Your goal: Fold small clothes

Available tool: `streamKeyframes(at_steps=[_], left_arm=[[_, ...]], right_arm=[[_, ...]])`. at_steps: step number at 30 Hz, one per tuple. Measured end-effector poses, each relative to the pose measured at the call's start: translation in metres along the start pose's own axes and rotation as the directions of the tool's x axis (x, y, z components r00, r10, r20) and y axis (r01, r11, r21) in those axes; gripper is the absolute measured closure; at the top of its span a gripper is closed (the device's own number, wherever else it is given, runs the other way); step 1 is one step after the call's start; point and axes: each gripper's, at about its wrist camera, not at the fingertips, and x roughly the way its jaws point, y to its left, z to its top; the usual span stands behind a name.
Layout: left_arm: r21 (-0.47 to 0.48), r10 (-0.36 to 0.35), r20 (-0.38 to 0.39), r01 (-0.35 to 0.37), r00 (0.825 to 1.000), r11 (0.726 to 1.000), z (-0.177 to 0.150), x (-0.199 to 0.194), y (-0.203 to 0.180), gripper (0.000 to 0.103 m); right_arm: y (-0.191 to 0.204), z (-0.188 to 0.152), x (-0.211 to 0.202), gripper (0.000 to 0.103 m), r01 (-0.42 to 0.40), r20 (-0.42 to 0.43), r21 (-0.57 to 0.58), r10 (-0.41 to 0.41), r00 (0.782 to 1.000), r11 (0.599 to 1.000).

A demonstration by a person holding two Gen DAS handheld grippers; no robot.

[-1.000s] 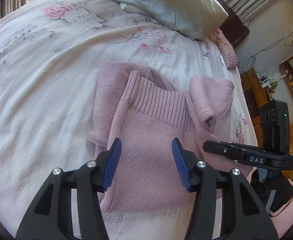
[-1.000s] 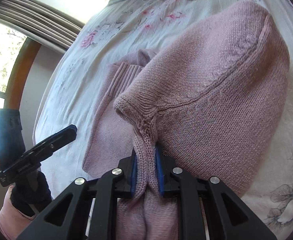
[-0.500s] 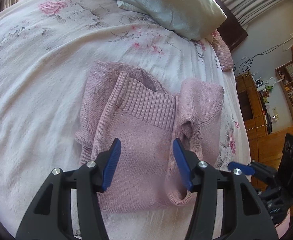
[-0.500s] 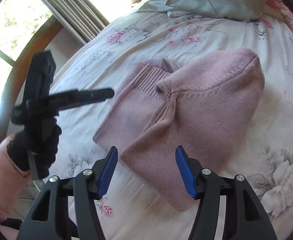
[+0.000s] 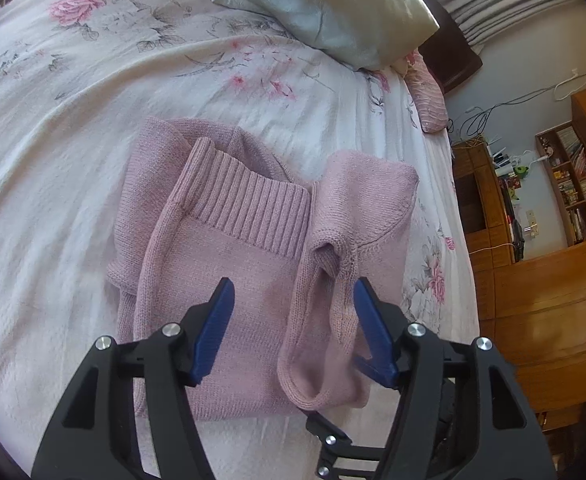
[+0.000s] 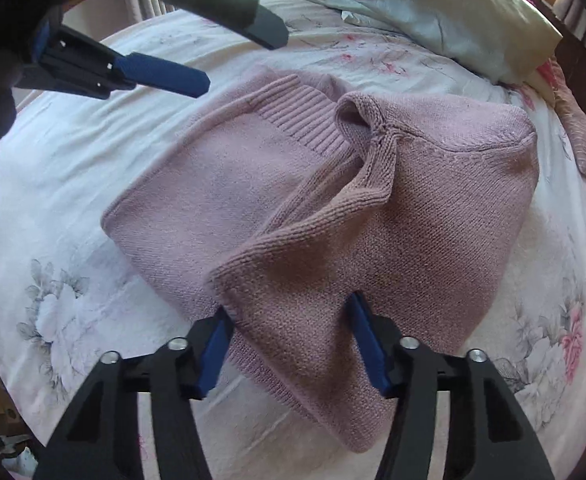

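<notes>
While lying part-folded, pink knit sweater, ribbed collar showing

Pink knit sweater lies partly folded mid-bed on a floral bedspread. Bare bedspread all round it: wide to the left, a narrower strip to the right before the bed edge. Silver pillow sits beyond the collar, apart from it, w/ open sheet between. Left gripper and right gripper both hover over the near hem, jaws spread, nothing between them but knit below. Wooden shelves stand beyond the bed's right edge.
</notes>
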Motion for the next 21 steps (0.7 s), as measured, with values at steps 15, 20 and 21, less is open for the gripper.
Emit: streamKeyframes(at_steps=[15,20,21], left_arm=[[-0.239,-0.297,-0.057,0.276,0.953,0.931,0.013,0.079,-0.005,0.038],[-0.291,-0.359,-0.101,0.317,0.928,0.903,0.024,0.112,-0.019,0.036],[-0.298,-0.367,-0.111,0.322,0.923,0.899,0.026,0.118,-0.021,0.036]], right_arm=[[-0.092,-0.028,-0.076,0.091,-0.426,0.255,0.257,0.364,0.896,0.867],[-0.098,-0.034,-0.084,0.091,-0.44,0.273,0.249,0.374,0.887,0.863],[-0.099,-0.033,-0.082,0.091,-0.443,0.274,0.247,0.377,0.885,0.862]])
